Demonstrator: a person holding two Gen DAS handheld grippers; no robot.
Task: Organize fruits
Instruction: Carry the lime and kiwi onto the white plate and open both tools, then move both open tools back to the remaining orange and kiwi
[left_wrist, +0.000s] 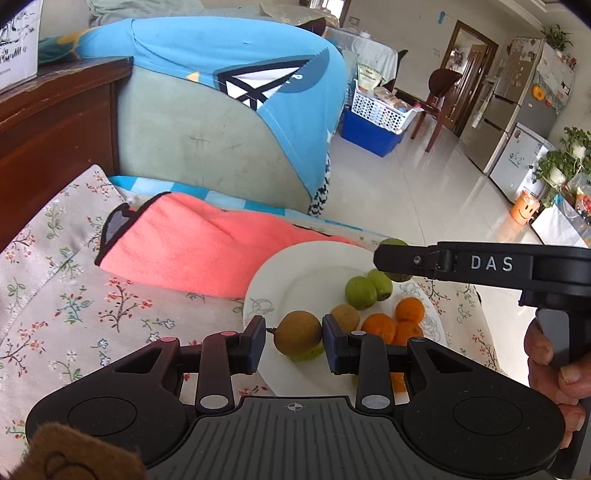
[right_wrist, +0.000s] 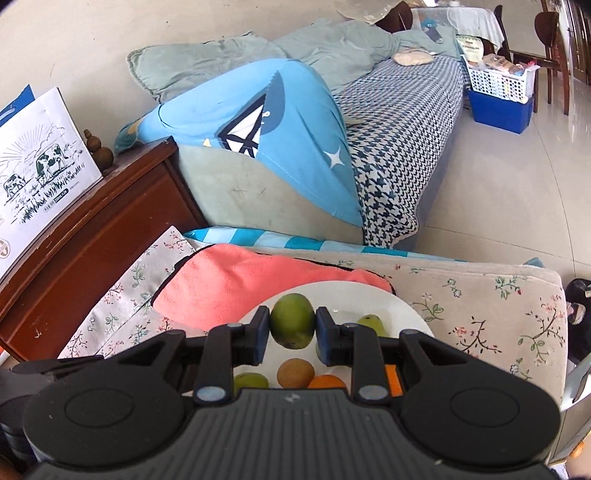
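The left gripper (left_wrist: 293, 338) is closed on a brown fruit (left_wrist: 297, 333). It looks like a small brown pear with a little stem sticking out toward one pad. The pads press on its two sides, and the fruit hangs just above the white plate (left_wrist: 295, 273).

The right gripper (right_wrist: 291, 332) is closed on a green fruit (right_wrist: 292, 320), also held by its sides above the plate. A hand (left_wrist: 554, 373) holds that gripper's handle.

The plate sits on a flowery cloth (left_wrist: 92, 295), next to a pink towel (left_wrist: 207, 243). On the plate there are more green fruits (left_wrist: 360, 292), another brown fruit (left_wrist: 345, 316) and some oranges (left_wrist: 409, 309). The oranges lie close together, touching.

These fruits look round, firm and smooth, so they can roll or slip. They look light. Squeezing too hard could bruise them, I think. The best place to hold one is across its fat middle, with the pads flat on both sides. The brown one is held a bit close to the stem end, so it might twist. It should be set down softly so it does not roll off the plate.
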